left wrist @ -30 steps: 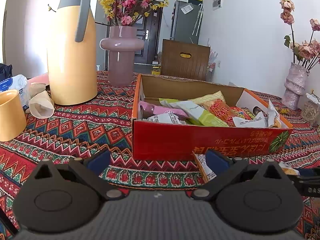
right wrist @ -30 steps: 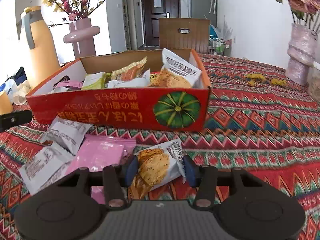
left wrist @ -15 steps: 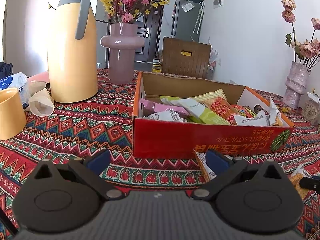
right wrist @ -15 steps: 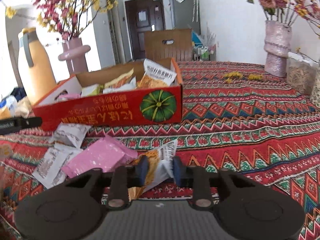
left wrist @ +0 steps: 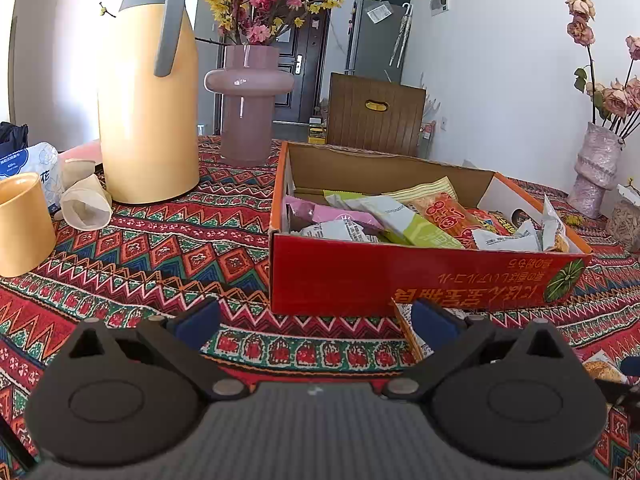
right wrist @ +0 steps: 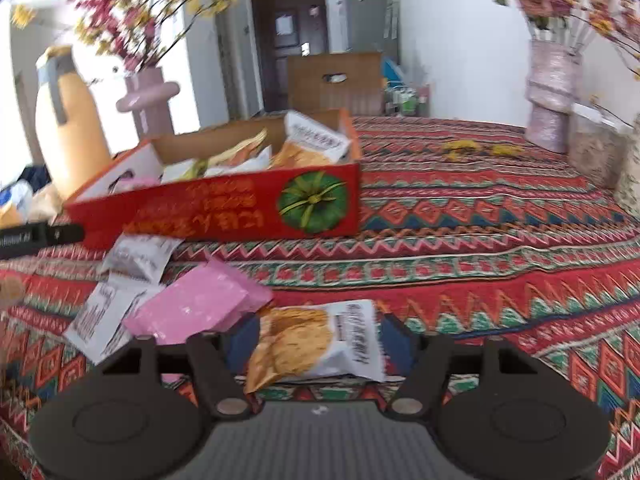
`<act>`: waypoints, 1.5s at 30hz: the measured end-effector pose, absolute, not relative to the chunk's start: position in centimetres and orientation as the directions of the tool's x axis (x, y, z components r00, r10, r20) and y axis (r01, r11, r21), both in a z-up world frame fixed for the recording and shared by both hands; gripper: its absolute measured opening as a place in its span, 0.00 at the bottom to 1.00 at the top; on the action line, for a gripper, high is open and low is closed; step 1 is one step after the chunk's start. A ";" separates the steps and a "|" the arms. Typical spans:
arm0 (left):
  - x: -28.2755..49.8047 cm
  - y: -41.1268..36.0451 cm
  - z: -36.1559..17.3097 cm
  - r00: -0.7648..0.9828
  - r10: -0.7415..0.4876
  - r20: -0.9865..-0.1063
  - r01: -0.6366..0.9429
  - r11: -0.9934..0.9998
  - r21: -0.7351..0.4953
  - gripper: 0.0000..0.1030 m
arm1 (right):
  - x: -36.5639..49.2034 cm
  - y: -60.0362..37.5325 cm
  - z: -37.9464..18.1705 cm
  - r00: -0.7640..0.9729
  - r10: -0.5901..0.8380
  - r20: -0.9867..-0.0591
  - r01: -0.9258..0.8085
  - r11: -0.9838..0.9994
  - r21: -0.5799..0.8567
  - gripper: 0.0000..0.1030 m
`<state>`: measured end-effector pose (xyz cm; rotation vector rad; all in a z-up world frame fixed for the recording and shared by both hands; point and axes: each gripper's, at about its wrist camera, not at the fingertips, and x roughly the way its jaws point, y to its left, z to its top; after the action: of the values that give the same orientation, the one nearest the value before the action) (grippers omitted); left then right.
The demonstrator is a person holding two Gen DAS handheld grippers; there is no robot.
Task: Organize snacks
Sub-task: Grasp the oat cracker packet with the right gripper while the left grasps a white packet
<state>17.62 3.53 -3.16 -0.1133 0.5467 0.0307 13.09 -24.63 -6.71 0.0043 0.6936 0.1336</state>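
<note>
A red cardboard box [left wrist: 400,276] holding several snack packets stands on the patterned tablecloth; it also shows in the right wrist view [right wrist: 224,212]. My right gripper [right wrist: 316,344] is shut on a white and orange snack packet [right wrist: 316,340], lifted above the cloth in front of the box. A pink packet [right wrist: 200,308] and white packets [right wrist: 136,256] lie loose on the cloth to its left. My left gripper [left wrist: 316,322] is open and empty, low in front of the box's left end, with a white packet [left wrist: 408,320] by its right finger.
A yellow thermos jug [left wrist: 148,112], a pink vase [left wrist: 248,100], a yellow cup [left wrist: 22,224] and paper cups [left wrist: 86,206] stand left of the box. Another vase [right wrist: 552,92] and a basket [right wrist: 596,152] stand at the far right.
My right gripper closed on the white and orange packet and lifted it up off the cloth. My left gripper has barely moved.
</note>
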 end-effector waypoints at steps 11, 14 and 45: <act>17.5 3.5 -3.2 0.853 -0.006 -0.521 -0.055 0.993 -0.101 1.00 | 13.9 -22.7 -7.7 0.743 0.116 -0.659 -0.174 0.985 -0.023 0.55; 17.6 3.4 -3.2 0.852 -0.006 -0.523 -0.054 0.993 -0.101 1.00 | 13.6 -22.8 -7.7 0.753 0.121 -0.647 -0.173 0.985 -0.017 0.47; 17.1 -4.3 -4.5 0.741 -0.044 -0.670 0.119 0.991 0.066 1.00 | 10.3 -24.6 -7.1 0.885 0.139 -0.444 -0.121 0.990 0.068 0.44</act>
<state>17.13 -4.28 -4.51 0.1073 0.7312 -0.0893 10.26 -24.56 -7.12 0.0391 0.4644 0.1352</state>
